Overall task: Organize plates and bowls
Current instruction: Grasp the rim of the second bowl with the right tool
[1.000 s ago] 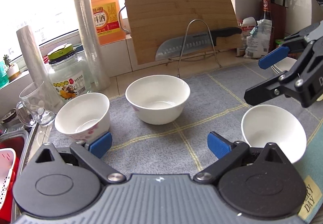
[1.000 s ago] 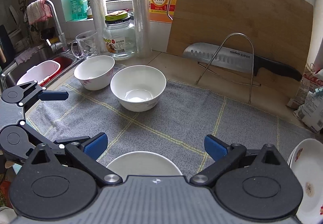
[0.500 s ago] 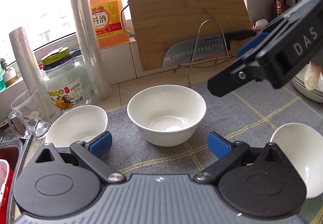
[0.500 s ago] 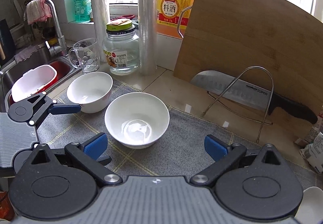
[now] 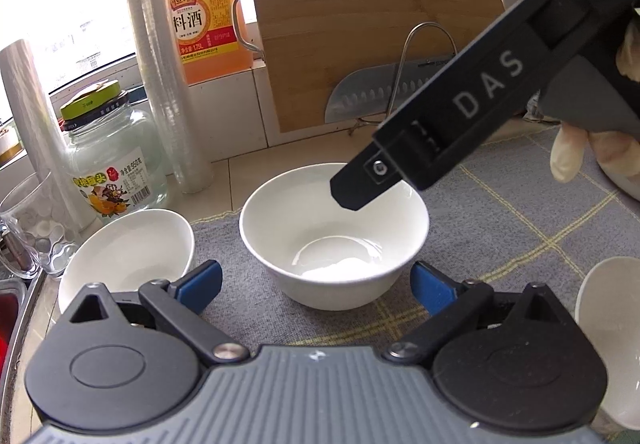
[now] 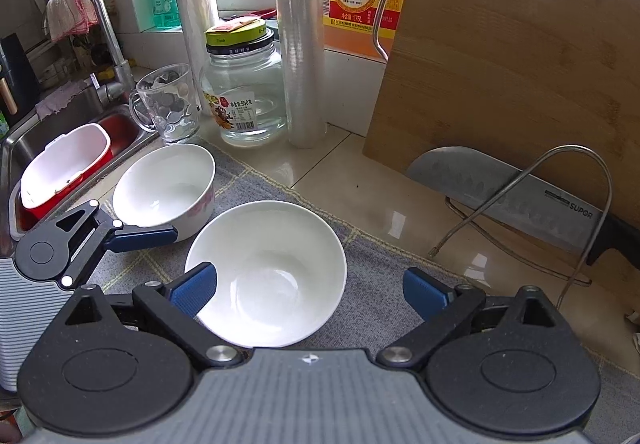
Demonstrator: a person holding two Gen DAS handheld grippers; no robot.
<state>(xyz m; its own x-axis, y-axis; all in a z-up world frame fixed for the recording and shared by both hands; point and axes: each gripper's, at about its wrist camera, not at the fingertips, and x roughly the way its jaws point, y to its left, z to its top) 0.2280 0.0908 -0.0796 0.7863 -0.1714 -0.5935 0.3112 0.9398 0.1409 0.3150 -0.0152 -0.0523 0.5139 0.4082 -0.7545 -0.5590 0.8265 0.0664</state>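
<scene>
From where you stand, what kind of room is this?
Most likely a home kitchen counter: a sink with a tap on the left, a knife racked against a wooden cutting board, and white bowls on a grey mat.

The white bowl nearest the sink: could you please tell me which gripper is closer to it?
Left. The left gripper has a finger right beside that white ceramic bowl; the right gripper hovers farther off, at the neighbouring plain white bowl.
</scene>
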